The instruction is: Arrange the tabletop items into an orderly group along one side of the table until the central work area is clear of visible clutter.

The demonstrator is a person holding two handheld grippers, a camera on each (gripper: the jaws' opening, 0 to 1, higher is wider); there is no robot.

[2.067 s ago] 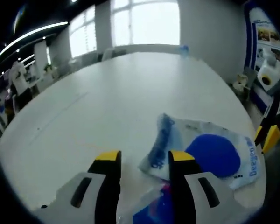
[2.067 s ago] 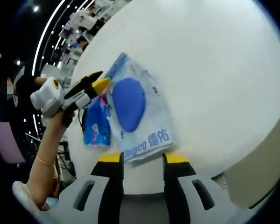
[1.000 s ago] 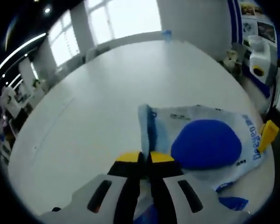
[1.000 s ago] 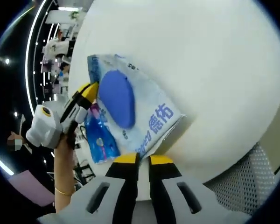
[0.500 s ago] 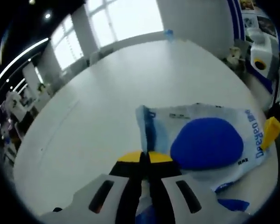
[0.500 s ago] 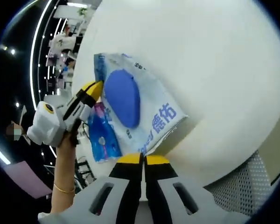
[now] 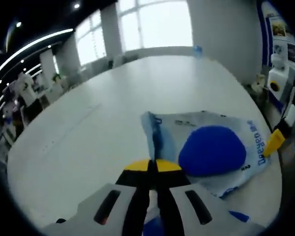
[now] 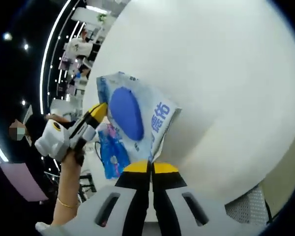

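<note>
I'm gripping the wipes pack (image 7: 211, 150) at 2 ends | left gripper (image 7: 152, 166) clamping its near edge | right gripper (image 8: 150, 168) pinching the opposite corner | pack lying near the table (image 7: 88, 132) edge, long axis spanning between both grippers | smaller blue packet (image 8: 110, 152) beside it.

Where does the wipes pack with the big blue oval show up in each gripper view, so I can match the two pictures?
Left gripper view: the wipes pack lies right of centre on the white table, just beyond the left gripper.
Right gripper view: the pack sits left of centre, rising from the right gripper, which pinches its edge.
Shared landmark: the blue oval on the pack's face.
</note>
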